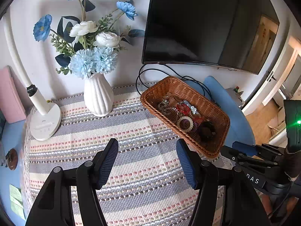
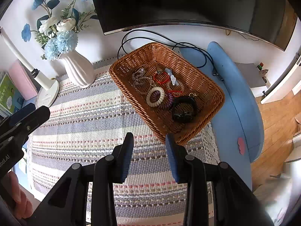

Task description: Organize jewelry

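Note:
A brown wicker basket sits on the striped woven mat and holds several pieces: a cream spiral hair tie, a purple spiral tie, a black band, red rings and thin silver chains. The basket also shows in the left wrist view, right of centre. My right gripper is open and empty, just in front of the basket's near rim. My left gripper is open and empty above the mat, left of the basket.
A white ribbed vase of blue and white flowers and a white lamp base stand at the mat's back left. A dark monitor hangs behind, with black cables trailing behind the basket. The blue table edge curves right.

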{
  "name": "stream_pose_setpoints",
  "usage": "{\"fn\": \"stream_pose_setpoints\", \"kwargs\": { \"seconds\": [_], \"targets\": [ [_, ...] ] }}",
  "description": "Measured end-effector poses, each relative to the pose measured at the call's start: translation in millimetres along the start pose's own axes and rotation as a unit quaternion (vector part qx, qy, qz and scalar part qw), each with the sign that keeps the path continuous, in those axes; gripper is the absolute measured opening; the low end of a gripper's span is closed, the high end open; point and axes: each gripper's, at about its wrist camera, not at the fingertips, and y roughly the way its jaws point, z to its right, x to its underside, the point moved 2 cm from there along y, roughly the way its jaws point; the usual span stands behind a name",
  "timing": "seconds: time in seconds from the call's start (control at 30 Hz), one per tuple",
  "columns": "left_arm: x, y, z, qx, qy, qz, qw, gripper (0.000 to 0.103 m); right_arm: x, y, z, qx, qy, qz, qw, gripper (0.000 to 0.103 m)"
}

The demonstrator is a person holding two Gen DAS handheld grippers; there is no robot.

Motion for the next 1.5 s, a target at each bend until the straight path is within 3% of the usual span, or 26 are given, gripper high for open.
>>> {"fn": "stream_pose_setpoints", "kwargs": {
  "seconds": [1.5],
  "targets": [
    [6, 6, -7, -0.007, -0.014, -0.01, 0.9998, 0.065, -1, 12, -4, -0.005, -0.011, -0.016, 1.0, 0.037]
  ]
}}
